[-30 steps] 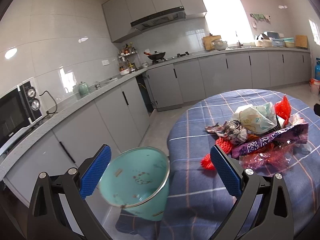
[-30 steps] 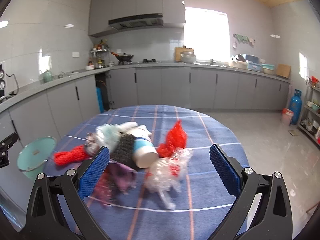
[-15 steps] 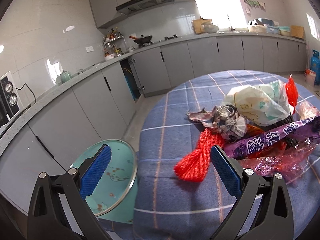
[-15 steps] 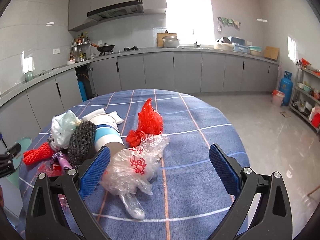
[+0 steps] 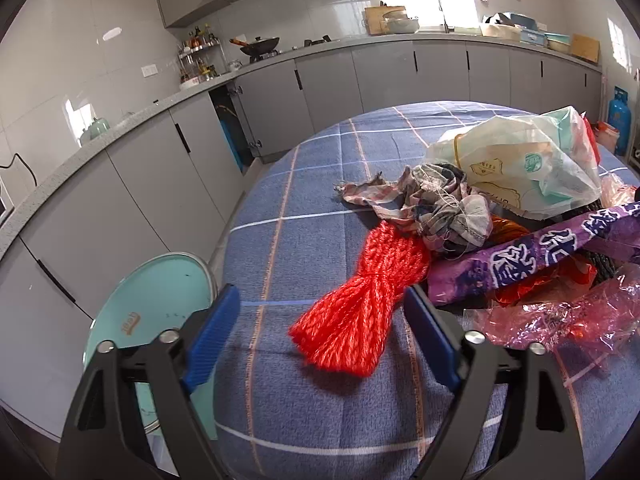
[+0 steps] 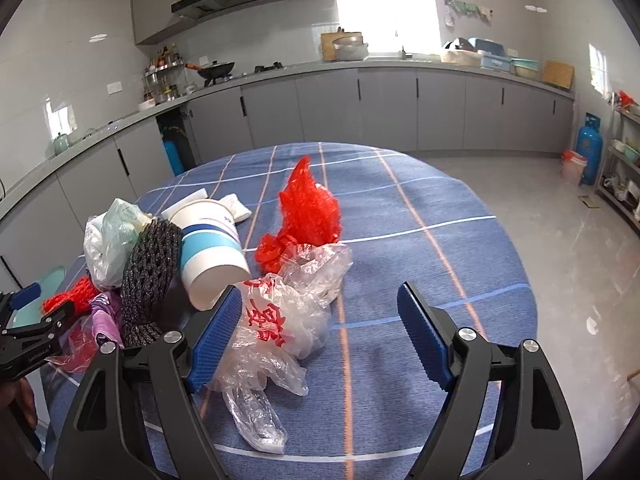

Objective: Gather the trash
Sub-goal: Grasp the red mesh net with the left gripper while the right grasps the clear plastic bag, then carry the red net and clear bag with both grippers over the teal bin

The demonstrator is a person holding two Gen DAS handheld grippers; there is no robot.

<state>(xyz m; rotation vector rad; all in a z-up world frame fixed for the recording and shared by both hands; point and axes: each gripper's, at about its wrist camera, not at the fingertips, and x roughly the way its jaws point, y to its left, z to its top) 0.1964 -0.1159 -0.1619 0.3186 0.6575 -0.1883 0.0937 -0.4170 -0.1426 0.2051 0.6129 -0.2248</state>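
No line of writing can be made out in full. The purple wrapper point(image 5: 560, 252) bears large white Chinese characters; the clear plastic bag point(image 6: 280, 320) just in front of the paper cup point(image 6: 212, 256) carries red ones; the teal bin point(image 5: 152, 320) shows a small, unreadable orange logo.

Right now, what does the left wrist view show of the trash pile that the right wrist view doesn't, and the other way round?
Left wrist only: a frayed checked rag atop the pile, the purple wrapper's printed side, and the left gripper open around the red mesh bundle's near end.

Right wrist only: a paper cup on its side, a black net, a clear bag with red print at the open right gripper.

Both: the blue checked tablecloth, the teal bin.
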